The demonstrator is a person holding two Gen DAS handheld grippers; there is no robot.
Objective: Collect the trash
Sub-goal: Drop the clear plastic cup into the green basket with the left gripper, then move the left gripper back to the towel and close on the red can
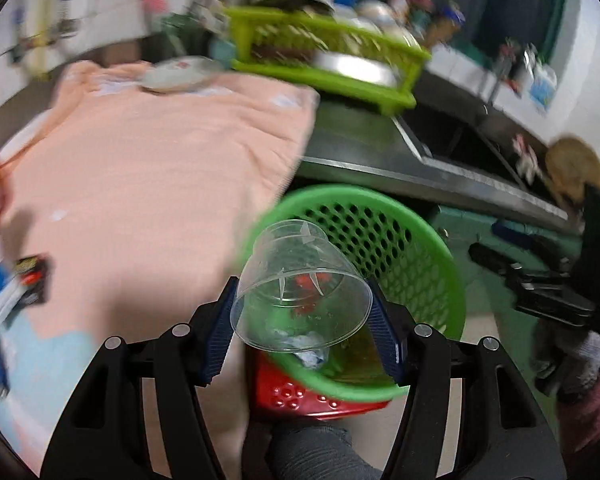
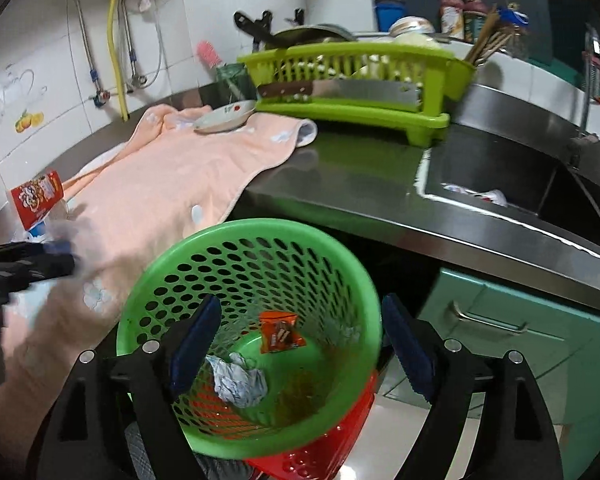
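Note:
My left gripper (image 1: 302, 316) is shut on a clear plastic cup (image 1: 296, 292), held over the near rim of a green perforated basket (image 1: 428, 264). The basket also shows in the right wrist view (image 2: 256, 240); inside lie an orange snack wrapper (image 2: 279, 332) and a crumpled white paper (image 2: 240, 380). My right gripper (image 2: 300, 344) is open and empty above the basket's mouth. It shows at the right in the left wrist view (image 1: 540, 292). A red snack packet (image 2: 36, 198) stands on the peach towel (image 2: 172, 184). More wrappers (image 1: 16, 292) lie at the left.
A red stool (image 2: 320, 452) carries the basket. A steel counter (image 2: 340, 188) has a sink (image 2: 512, 184) on the right, a lime dish rack (image 2: 352, 80) behind and a small plate (image 2: 224, 116) on the towel. Green cabinet doors (image 2: 520, 320) are below.

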